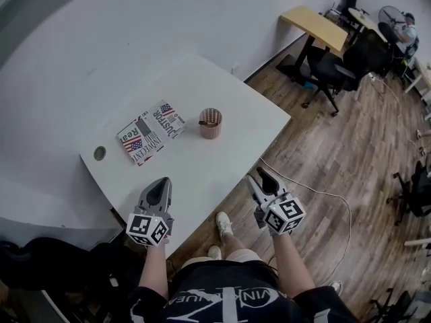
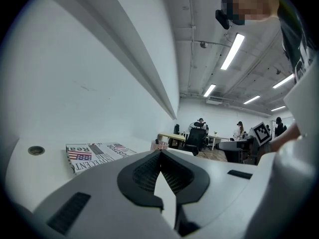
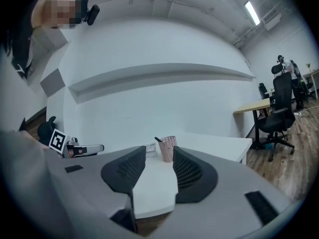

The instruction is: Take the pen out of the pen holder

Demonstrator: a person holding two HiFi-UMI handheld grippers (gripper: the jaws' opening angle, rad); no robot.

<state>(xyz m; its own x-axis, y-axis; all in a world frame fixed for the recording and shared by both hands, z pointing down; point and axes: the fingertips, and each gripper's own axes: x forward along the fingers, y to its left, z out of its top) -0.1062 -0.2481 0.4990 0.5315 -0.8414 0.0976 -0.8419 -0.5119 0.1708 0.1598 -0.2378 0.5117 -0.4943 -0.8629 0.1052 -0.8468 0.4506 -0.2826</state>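
A copper mesh pen holder stands near the middle of the white table. In the right gripper view the pen holder shows between the jaws, far off, with a dark pen poking out at its left rim. My left gripper hovers over the table's near edge, its jaws shut and holding nothing. My right gripper hangs just off the table's near right edge, open and empty. Both grippers are well short of the holder.
A book with a flag-and-newsprint cover lies left of the holder. A round cable hole sits at the table's left end. A white cable runs over the wooden floor. Office chairs and a wooden desk stand beyond.
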